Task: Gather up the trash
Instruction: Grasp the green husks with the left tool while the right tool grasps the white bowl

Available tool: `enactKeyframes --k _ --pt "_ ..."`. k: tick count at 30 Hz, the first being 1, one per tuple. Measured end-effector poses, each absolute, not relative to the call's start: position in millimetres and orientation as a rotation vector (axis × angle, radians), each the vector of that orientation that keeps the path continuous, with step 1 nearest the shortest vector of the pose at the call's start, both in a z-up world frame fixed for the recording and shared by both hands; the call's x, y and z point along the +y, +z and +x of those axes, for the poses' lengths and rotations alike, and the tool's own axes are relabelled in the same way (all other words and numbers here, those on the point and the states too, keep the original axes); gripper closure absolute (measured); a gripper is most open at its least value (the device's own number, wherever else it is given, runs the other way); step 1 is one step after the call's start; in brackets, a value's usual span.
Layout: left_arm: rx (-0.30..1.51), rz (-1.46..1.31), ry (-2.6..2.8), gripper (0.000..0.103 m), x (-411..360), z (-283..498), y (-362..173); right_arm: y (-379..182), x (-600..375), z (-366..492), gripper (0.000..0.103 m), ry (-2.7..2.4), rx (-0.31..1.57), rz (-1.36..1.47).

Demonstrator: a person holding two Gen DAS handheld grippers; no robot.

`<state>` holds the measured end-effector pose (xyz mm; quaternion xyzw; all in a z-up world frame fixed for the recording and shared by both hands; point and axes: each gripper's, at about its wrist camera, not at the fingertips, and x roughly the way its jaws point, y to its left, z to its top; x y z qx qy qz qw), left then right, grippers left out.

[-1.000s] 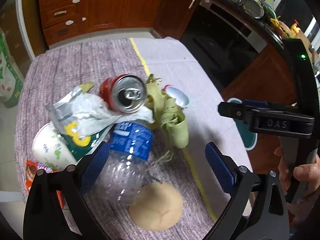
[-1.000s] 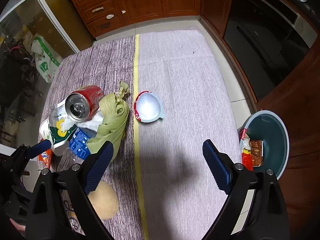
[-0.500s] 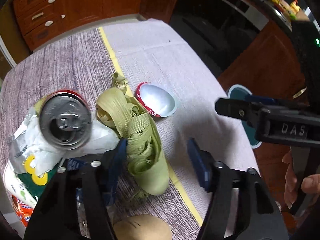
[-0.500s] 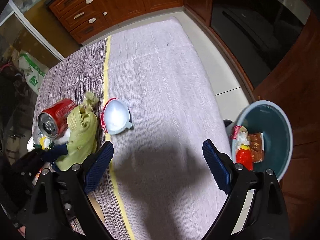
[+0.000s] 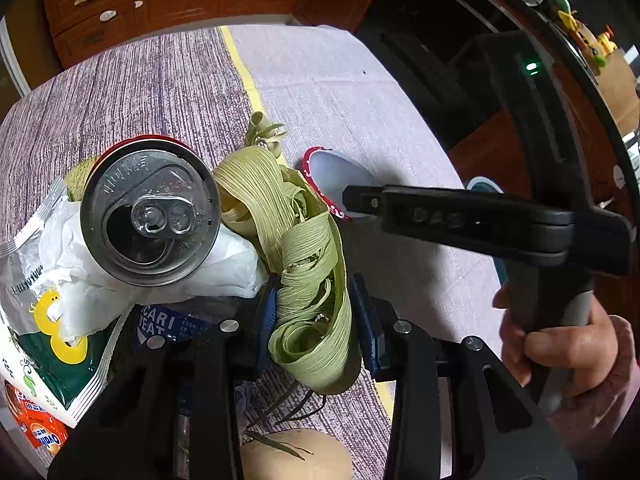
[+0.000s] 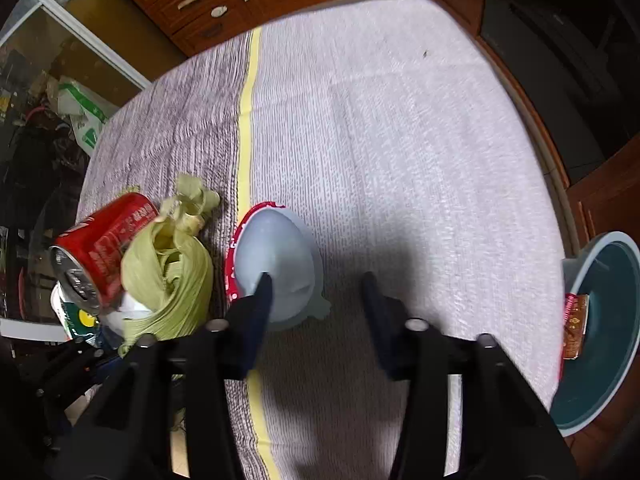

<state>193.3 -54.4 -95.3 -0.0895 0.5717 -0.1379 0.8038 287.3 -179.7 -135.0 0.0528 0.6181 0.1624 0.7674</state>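
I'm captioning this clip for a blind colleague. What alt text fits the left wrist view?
The left claw is closing around a bundle of green leaf strips on a striped tablecloth. Beside it lie an opened red can, crumpled wrappers and a white lid. The right claw, held in a hand, reaches toward the lid.

2 wrist views, steeply down, sharing table (image 5: 168,92)
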Motion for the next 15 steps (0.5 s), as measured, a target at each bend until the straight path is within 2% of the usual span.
enactKeyframes --k 1,3,5,7,9,15 --pt "1.225 -0.189 -0.292 0.065 -55 194 -95 -136 -180 287 0.074 0.350 1.340 0.114" --pt "1.220 -0.184 -0.284 0.065 -57 195 -95 -135 -180 286 0.091 0.365 1.330 0.120" --pt "1.213 -0.180 -0.288 0.065 -60 196 -95 -137 -185 283 0.092 0.368 1.335 0.136" --pt "1.200 -0.173 -0.293 0.073 -69 193 -94 -134 -191 278 0.092 0.359 1.325 0.139" --pt "1.185 -0.152 -0.290 0.075 -71 191 -89 -130 -199 273 0.092 0.351 1.316 0.148" --pt "1.141 -0.165 -0.376 0.077 -82 173 -66 -112 -232 259 0.092 0.300 1.282 0.168"
